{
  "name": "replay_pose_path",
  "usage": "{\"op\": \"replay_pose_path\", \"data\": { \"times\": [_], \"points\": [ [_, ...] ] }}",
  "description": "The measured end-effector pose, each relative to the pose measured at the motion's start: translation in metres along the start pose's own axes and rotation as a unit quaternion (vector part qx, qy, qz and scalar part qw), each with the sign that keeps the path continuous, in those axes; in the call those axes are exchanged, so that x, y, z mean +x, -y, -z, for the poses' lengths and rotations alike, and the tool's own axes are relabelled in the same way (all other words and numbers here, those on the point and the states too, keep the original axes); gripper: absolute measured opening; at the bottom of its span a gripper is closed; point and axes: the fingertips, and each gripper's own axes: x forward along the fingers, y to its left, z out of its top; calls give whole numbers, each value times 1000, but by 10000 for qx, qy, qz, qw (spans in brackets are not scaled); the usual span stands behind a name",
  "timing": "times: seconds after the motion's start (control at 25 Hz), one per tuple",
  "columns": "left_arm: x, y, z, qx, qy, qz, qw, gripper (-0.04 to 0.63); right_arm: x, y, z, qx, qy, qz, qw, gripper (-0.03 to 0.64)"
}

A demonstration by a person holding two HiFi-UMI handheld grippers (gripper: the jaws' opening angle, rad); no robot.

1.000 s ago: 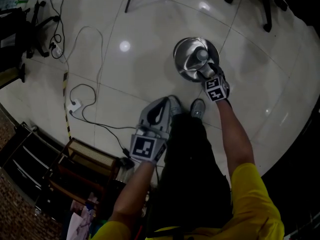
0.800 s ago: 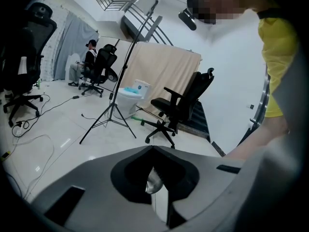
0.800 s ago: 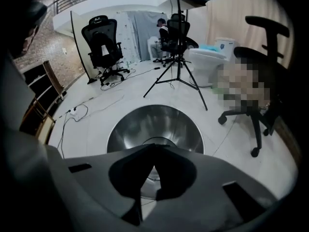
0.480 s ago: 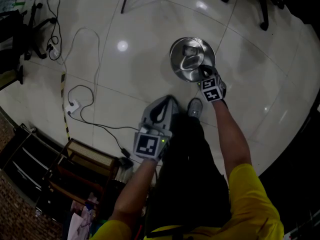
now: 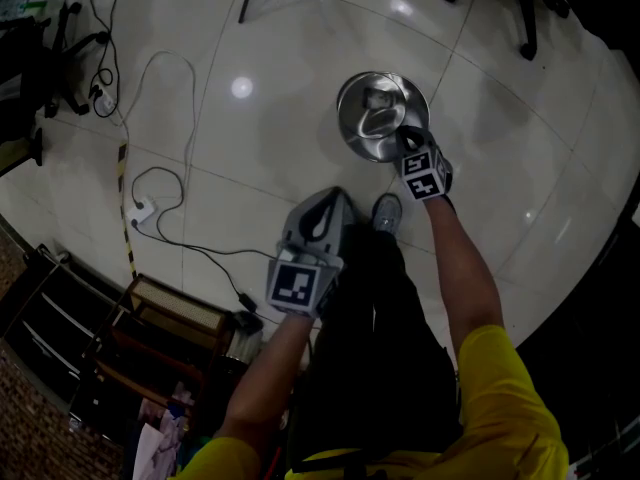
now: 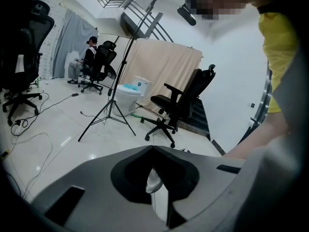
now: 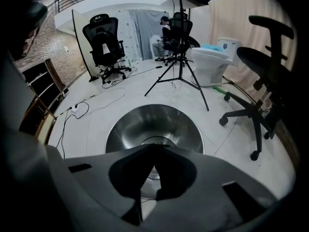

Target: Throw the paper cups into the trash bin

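Observation:
A round shiny metal trash bin (image 5: pixel 352 128) stands on the tiled floor in front of the person's feet. A pale cup-like shape (image 5: pixel 378 98) lies inside it. My right gripper (image 5: pixel 409 140) hangs over the bin's near rim, jaws shut with nothing between them. In the right gripper view the bin (image 7: pixel 145 124) fills the middle, just beyond the closed tips of the right gripper (image 7: pixel 154 146). My left gripper (image 5: pixel 322 204) is held lower and nearer the body, left of the bin, also shut and holding nothing; its own view shows the left gripper (image 6: pixel 153 149) aimed across the room.
Cables and a power strip (image 5: pixel 140 211) trail over the floor at the left. A wooden shelf (image 5: pixel 170 318) stands at the lower left. Office chair legs (image 5: pixel 520 8) sit beyond the bin at the upper right. A tripod (image 7: pixel 179 66) and chair (image 7: pixel 263 81) stand behind the bin.
A white cup that my right gripper held over the bin a second ago has left its jaws. The jaws have shut, and the gripper has drawn back to the near rim.

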Motion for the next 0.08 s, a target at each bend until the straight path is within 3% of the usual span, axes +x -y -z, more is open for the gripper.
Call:
{"op": "replay_pose_path", "data": {
  "times": [0.08],
  "points": [
    [2, -1, 1, -18, -19, -3, 10000, -8, 2, 0, 1, -28, -22, -9, 10000, 3]
  ]
}}
